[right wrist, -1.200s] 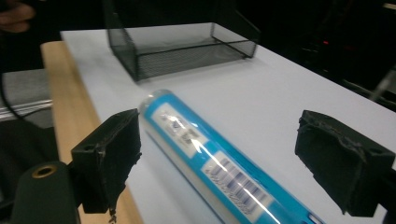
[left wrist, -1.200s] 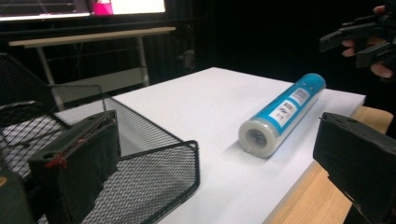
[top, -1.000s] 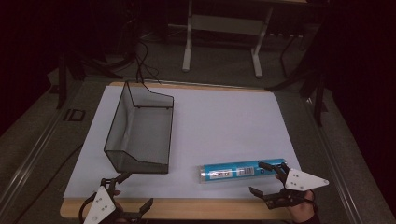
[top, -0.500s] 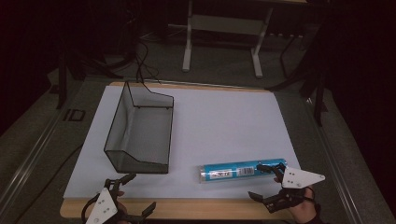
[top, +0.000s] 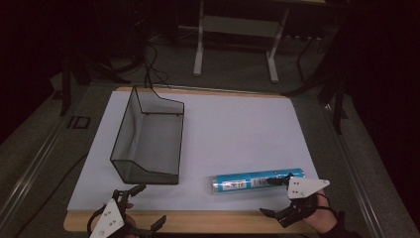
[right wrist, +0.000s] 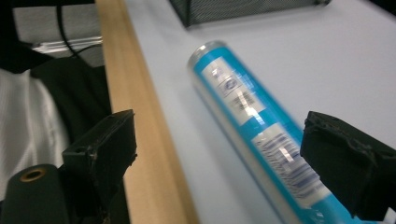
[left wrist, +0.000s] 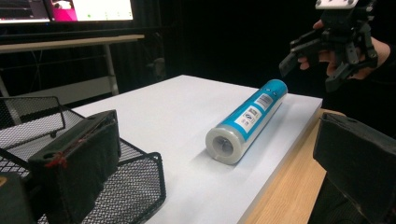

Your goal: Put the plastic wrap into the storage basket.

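A: Where is the blue tube [top: 257, 181] sitting right now?

B: It is lying on its side on the white surface [top: 237, 129], near the front edge, well apart from the wire mesh basket [top: 148, 144] on the left. Its near end is pointing toward the right claw [top: 278, 196].

A: And that claw, is it gripping?

B: No. Its jaws have just been opening and are standing wide, one over the wooden edge strip [right wrist: 140, 140], the other above the tube's label, with the tube [right wrist: 261, 140] lying between them but no pad pressing on it.

A: The left one?

B: The left claw [top: 141, 208] is hanging at the front corner by the basket, jaws also spread wide and holding nothing. From its own camera the tube [left wrist: 250, 119] is lying across the surface, open end facing it.

A: So what is worrying you?

B: The tube is round and smooth, so a jaw nudging it off-centre is likely going to send it rolling, possibly toward the front edge and off. The near jaw is also sitting over the wooden strip; if it comes down there, I'd expect it to catch the edge rather than slide beside the tube. And a grip taken near one end may be letting the long tube tip and slip.
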`<state>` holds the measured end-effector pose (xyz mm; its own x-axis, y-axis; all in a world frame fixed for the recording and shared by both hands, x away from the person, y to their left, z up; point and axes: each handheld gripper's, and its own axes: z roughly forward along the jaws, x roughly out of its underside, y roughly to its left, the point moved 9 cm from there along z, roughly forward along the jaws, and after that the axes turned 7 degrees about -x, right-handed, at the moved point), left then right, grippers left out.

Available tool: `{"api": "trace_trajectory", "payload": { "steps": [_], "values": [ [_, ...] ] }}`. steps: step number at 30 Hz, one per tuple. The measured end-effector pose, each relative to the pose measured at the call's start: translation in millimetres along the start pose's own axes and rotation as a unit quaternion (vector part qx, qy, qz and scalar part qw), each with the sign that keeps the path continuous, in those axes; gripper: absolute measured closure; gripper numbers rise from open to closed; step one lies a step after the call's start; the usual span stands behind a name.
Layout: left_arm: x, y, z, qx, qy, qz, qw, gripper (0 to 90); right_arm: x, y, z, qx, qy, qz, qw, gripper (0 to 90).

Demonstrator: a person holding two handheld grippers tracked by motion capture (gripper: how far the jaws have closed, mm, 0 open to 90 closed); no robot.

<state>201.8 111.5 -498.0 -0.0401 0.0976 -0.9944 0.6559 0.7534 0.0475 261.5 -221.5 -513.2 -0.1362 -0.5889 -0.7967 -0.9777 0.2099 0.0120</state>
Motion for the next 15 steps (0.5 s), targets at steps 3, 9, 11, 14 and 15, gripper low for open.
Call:
{"api": "trace_trajectory", "payload": {
  "steps": [3, 9, 11, 14, 15],
  "values": [
    [1.0, -0.2, 0.5, 0.001, 0.003, 0.000, 1.0000, 1.5, 0.2, -0.9, 2.0, -0.004, 0.002, -0.007, 1.0000, 10.8],
    [2.0, -0.9, 1.1, 0.005, 0.006, 0.001, 1.0000, 1.5, 0.9, -10.7, 4.4, -0.019, 0.035, -0.014, 0.9991, 16.8],
    [2.2, -0.8, 1.1, 0.005, 0.006, 0.000, 1.0000, 1.4, 1.0, -11.7, 4.3, -0.016, 0.041, -0.012, 0.9989, 16.9],
    [2.3, -0.9, 1.0, 0.006, 0.007, 0.000, 1.0000, 1.5, 0.4, -18.7, 4.1, -0.009, 0.053, -0.006, 0.9985, 12.2],
    [2.2, -1.1, 0.9, 0.006, 0.007, 0.000, 1.0000, 1.5, -0.4, -21.6, 3.7, -0.002, 0.053, -0.007, 0.9986, 10.4]
  ]
}}
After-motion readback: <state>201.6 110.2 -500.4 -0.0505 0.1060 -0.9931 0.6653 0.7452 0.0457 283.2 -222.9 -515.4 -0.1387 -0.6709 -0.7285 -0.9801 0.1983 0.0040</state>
